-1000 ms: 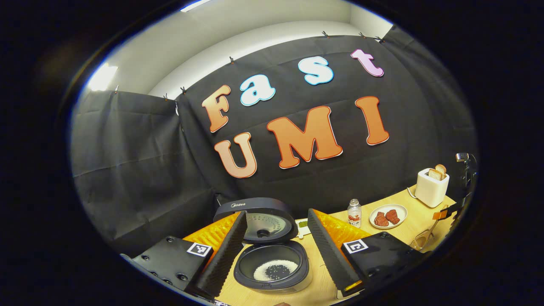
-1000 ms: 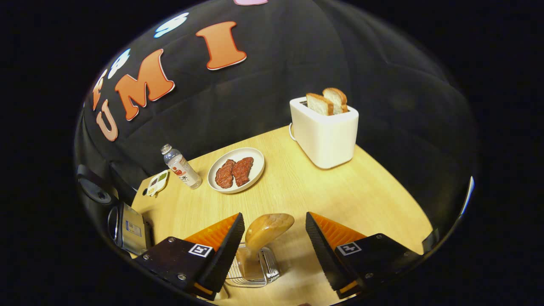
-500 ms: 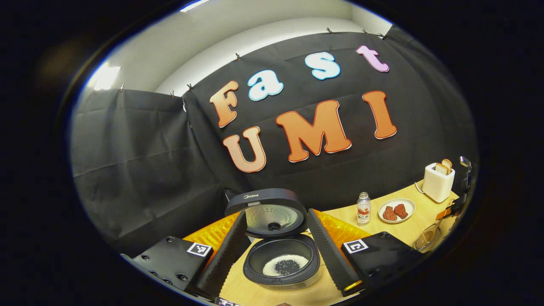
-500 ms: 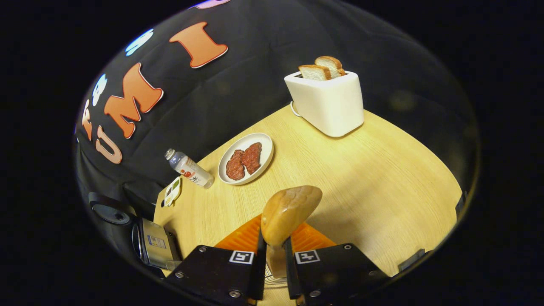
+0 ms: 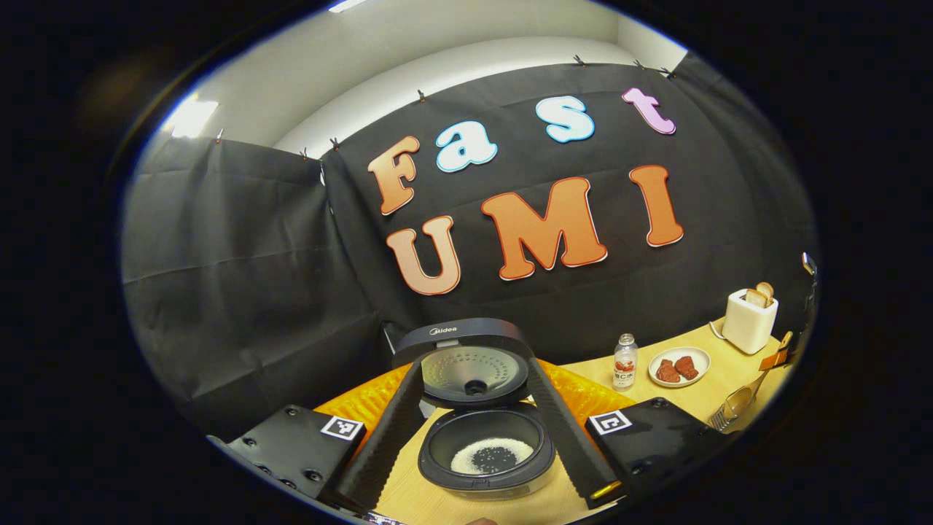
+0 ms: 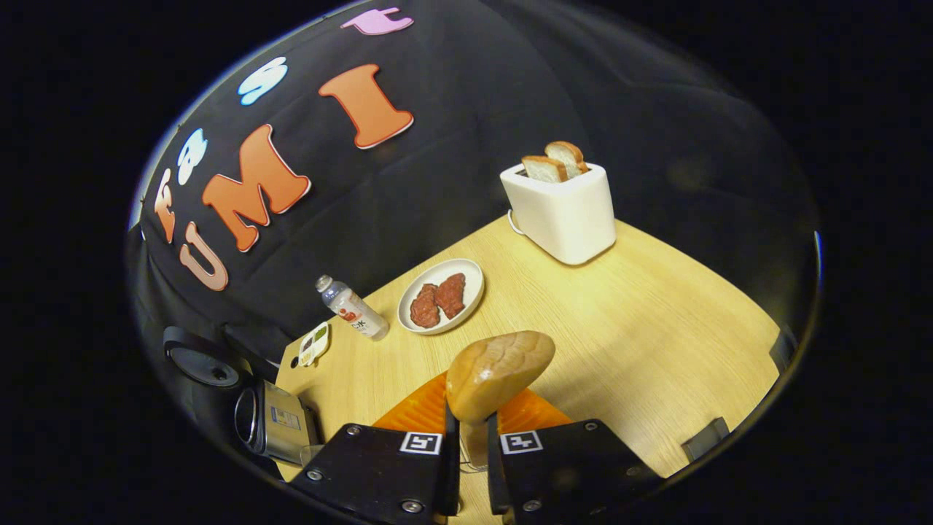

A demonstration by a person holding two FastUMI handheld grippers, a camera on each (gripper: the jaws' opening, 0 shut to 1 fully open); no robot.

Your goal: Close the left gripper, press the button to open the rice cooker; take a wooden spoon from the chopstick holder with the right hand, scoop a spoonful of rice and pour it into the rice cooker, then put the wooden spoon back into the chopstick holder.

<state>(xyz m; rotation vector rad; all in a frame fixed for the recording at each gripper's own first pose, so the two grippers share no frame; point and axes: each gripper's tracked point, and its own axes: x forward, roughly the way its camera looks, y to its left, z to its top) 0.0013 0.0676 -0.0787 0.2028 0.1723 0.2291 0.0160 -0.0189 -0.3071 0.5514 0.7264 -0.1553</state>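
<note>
**Spoon pinched, cooker open**

While the left gripper hangs with its fingers spread wide over the open rice cooker, the right gripper pinches the wooden spoon by its handle, bowl upright above the table. From the left gripper view, white rice lies in the pot, and far right the spoon stands in the wire chopstick holder. Beyond the spoon, the right gripper view takes in the toaster, plate and bottle.

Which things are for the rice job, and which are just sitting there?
For the job: rice cooker, wooden spoon, chopstick holder, right gripper.
Just sitting there: toaster, plate of meat, bottle.
</note>
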